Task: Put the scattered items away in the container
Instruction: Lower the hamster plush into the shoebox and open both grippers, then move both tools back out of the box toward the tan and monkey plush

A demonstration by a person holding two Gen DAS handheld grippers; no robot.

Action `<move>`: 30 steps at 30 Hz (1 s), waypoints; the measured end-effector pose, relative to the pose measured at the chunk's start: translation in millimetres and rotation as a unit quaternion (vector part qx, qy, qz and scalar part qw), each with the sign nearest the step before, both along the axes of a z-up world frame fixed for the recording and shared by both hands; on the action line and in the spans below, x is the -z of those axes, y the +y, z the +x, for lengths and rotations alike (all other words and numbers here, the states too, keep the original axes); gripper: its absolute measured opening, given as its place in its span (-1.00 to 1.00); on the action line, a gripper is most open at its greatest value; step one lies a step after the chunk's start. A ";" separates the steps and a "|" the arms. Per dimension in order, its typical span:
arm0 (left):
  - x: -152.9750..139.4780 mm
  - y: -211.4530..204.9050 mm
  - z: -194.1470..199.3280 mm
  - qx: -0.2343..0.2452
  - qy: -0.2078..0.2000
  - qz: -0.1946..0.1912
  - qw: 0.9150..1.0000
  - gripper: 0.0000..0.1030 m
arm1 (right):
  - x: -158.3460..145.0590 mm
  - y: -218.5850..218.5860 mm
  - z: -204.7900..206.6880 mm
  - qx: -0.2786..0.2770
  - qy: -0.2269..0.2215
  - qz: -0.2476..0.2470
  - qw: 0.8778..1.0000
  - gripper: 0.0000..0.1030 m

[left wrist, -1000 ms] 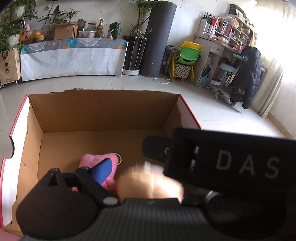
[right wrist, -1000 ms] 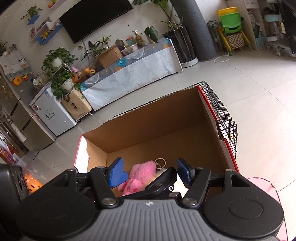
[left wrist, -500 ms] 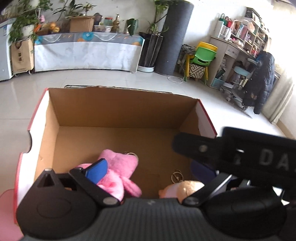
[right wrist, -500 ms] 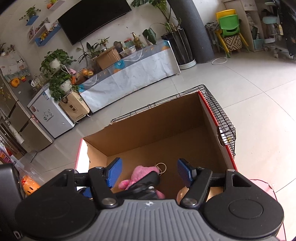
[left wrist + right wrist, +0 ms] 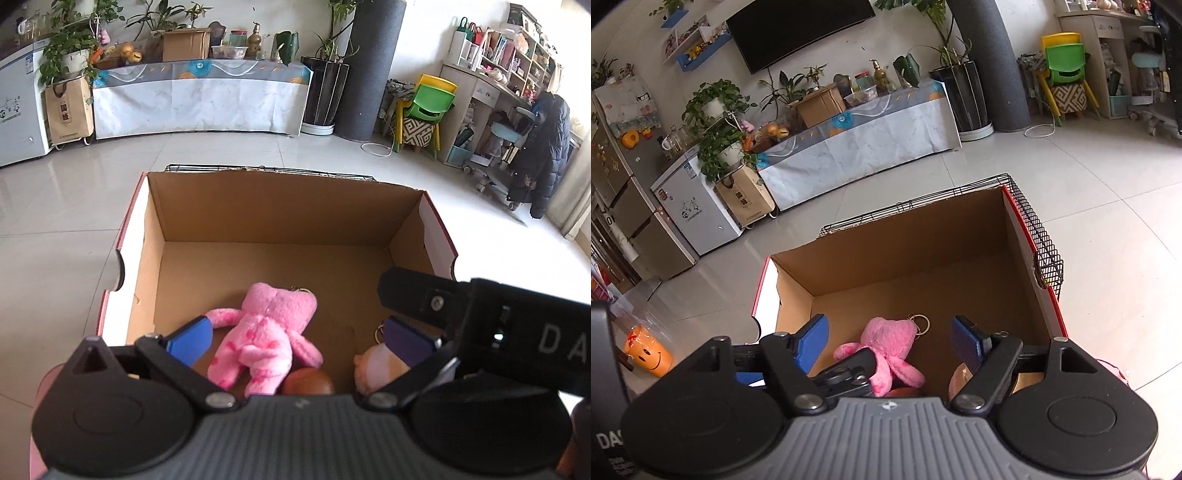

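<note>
An open cardboard box [image 5: 288,206] with red and white outer sides stands on the tiled floor. On its bottom lie a pink plush toy [image 5: 266,332] with a key ring, a small peach doll [image 5: 371,369] and a brown round thing [image 5: 308,382]. My left gripper [image 5: 299,341] hovers over the box's near end; its jaws are opening and nothing is between the blue pads. My right gripper [image 5: 890,341] hangs beside it over the box [image 5: 905,251], above the plush toy [image 5: 890,343]; its jaws are opening too, and they are empty.
A black wire cage [image 5: 1041,236] stands against the box's far and right sides. An orange smiley cup [image 5: 646,354] sits on the floor to the left. A low cabinet with plants [image 5: 199,99] and small chairs [image 5: 424,107] line the far wall.
The peach doll has dropped from between my left gripper's pads onto the box bottom. Both grippers have lifted and drawn back from the box, and both sets of jaws stand wider.
</note>
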State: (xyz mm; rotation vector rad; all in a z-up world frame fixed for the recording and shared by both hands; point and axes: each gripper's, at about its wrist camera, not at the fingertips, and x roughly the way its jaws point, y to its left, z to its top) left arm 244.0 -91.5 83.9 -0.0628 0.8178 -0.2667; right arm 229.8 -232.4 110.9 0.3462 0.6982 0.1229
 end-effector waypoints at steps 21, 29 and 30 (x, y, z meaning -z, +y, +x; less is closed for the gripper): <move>-13.3 29.7 -45.9 -0.009 0.001 0.034 0.999 0.99 | -2.9 13.6 -41.5 -0.009 0.013 0.010 1.000 0.44; -12.6 33.6 -66.2 -0.007 0.006 0.045 0.999 0.99 | -1.1 25.6 -56.9 -0.021 0.012 -0.009 1.000 0.44; -13.0 34.0 -68.8 -0.005 0.005 0.045 0.999 0.99 | -0.8 27.3 -58.9 -0.023 0.010 -0.013 1.000 0.44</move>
